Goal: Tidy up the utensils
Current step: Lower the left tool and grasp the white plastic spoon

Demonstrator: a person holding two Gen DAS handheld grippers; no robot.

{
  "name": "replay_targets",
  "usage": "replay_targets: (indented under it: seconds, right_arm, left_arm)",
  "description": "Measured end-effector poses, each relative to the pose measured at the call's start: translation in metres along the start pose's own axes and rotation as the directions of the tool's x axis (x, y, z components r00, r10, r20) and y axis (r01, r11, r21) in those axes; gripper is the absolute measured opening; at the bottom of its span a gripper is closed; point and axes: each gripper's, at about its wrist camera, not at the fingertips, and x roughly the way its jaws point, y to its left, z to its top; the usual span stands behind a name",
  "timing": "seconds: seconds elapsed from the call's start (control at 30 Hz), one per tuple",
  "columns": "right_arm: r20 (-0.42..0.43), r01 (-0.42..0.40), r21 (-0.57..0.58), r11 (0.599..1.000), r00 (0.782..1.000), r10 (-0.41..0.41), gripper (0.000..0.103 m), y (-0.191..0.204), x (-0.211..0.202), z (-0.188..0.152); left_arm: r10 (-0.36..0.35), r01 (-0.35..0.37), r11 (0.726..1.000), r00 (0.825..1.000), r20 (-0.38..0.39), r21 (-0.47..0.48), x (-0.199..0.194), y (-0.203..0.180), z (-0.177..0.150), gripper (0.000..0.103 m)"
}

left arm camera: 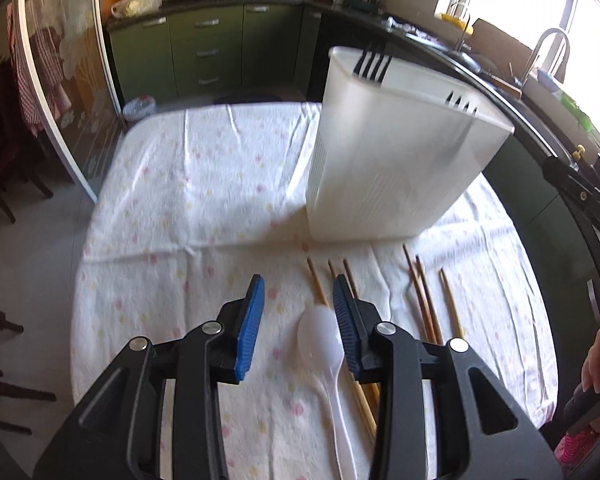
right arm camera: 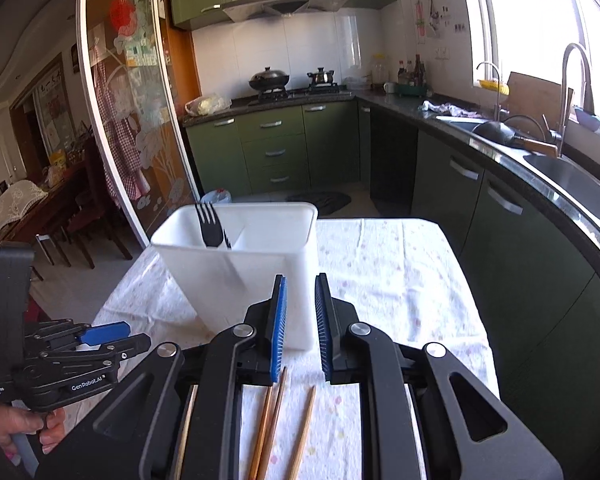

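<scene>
Two forks (right arm camera: 209, 224) stand in the bin (right arm camera: 236, 276). The spoon (left arm camera: 320, 332) and chopsticks (left arm camera: 424, 300), at the bin's 6 o'clock, still wait. Left gripper (left arm camera: 298, 312) and right gripper (right arm camera: 300, 312): jaws apart, holding nothing.

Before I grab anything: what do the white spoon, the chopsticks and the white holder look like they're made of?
White spoon: likely thin plastic, translucent with a slight sheen.
Chopsticks: look like wood or bamboo, matte tan to reddish brown, slim, straight sticks; grain too blurred to tell.
White holder: seemingly moulded plastic, semi-translucent, since the black forks inside show faintly through its wall.
</scene>
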Motion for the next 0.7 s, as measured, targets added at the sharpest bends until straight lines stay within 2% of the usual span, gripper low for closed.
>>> replay_targets:
  seconds: [0.1,0.2,0.53,0.63,0.67,0.7]
  right_arm:
    - [-0.053,-0.030,0.003,1.000,0.998,0.030,0.014,-0.001,0.004,-0.013]
    - [-0.074,-0.038,-0.008,0.999,0.997,0.037,0.014,0.003,0.006,-0.021]
    - [-0.087,-0.061,-0.020,0.998,0.994,0.059,0.014,0.005,-0.004,-0.022]
    - [-0.087,-0.070,-0.015,0.997,0.994,0.069,0.014,0.003,-0.007,-0.021]
    - [-0.087,-0.074,-0.012,0.997,0.994,0.072,0.019,0.003,-0.008,-0.019]
    - [-0.087,-0.078,-0.010,0.997,0.993,0.077,0.022,0.002,-0.008,-0.018]
  left_arm:
    - [-0.005,0.003,1.000,0.995,-0.104,-0.020,0.013,0.000,-0.020,0.034]
    - [0.014,-0.017,1.000,0.988,-0.155,-0.014,0.021,-0.008,-0.035,0.034]
    - [0.073,-0.074,0.997,0.976,-0.207,0.002,0.034,-0.032,-0.043,0.034]
    - [0.071,-0.076,0.997,0.968,-0.242,-0.010,0.038,-0.031,-0.048,0.034]
    - [0.067,-0.073,0.997,0.965,-0.254,-0.014,0.040,-0.031,-0.050,0.034]
    - [0.065,-0.071,0.997,0.963,-0.262,-0.016,0.042,-0.030,-0.052,0.029]
